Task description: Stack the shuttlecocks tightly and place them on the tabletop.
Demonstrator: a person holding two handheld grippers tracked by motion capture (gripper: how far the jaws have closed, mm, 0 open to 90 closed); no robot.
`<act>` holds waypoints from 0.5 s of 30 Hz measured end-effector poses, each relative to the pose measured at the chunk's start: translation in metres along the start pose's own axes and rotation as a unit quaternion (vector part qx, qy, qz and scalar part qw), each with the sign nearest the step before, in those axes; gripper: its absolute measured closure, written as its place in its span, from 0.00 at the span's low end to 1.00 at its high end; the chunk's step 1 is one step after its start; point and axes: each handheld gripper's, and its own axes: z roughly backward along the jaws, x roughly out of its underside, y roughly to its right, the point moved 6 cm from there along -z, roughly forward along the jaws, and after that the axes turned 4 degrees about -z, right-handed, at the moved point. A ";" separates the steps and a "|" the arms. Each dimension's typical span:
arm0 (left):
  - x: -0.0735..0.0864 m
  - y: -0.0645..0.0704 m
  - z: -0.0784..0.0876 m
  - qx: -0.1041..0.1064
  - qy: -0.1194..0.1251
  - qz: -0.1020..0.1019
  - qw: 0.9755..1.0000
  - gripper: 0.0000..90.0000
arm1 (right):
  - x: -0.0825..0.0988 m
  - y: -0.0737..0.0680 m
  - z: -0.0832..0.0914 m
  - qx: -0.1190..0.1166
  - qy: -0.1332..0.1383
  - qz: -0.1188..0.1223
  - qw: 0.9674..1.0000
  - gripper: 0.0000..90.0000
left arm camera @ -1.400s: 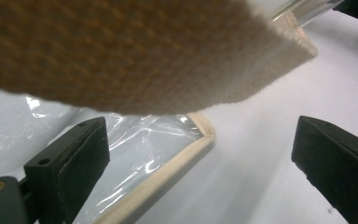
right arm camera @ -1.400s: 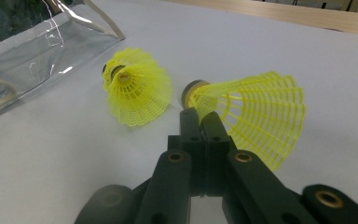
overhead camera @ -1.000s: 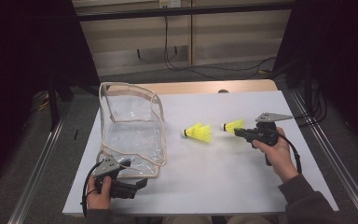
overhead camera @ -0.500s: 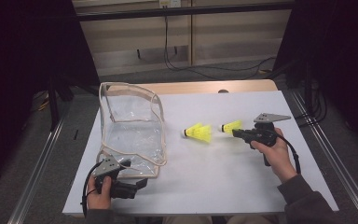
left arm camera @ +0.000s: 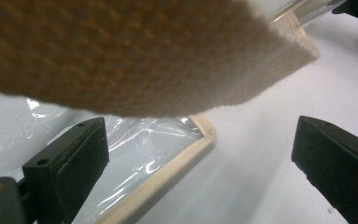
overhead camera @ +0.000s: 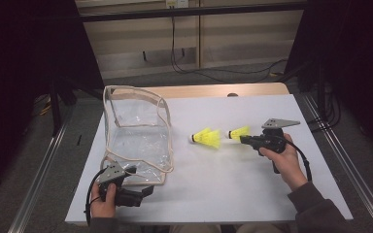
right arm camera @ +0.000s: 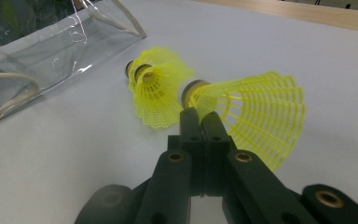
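Observation:
A clear plastic bag with beige trim stands open on the left of the white table. Its front corner lies between the wide jaws of my left gripper, which is open; a beige strap hangs close over the camera. From above, the left gripper sits at the bag's near edge. My right gripper is shut on the skirt of a yellow shuttlecock, also seen from above at the right gripper's tip. Two more yellow shuttlecocks lie together just beyond.
The table's wooden far edge runs behind the bag. Metal rails flank both sides of the table. Bare white surface lies between the bag and the shuttlecocks and along the near edge.

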 end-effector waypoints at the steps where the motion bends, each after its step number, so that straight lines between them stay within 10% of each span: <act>1: 0.000 0.000 0.000 0.000 0.000 0.000 1.000 0.04 | 0.000 -0.001 -0.001 -0.001 -0.001 0.002 1.000 1.00; 15: 0.000 0.000 0.000 0.000 0.000 0.000 1.000 0.04 | -0.001 -0.007 -0.004 -0.009 -0.002 0.006 1.000 1.00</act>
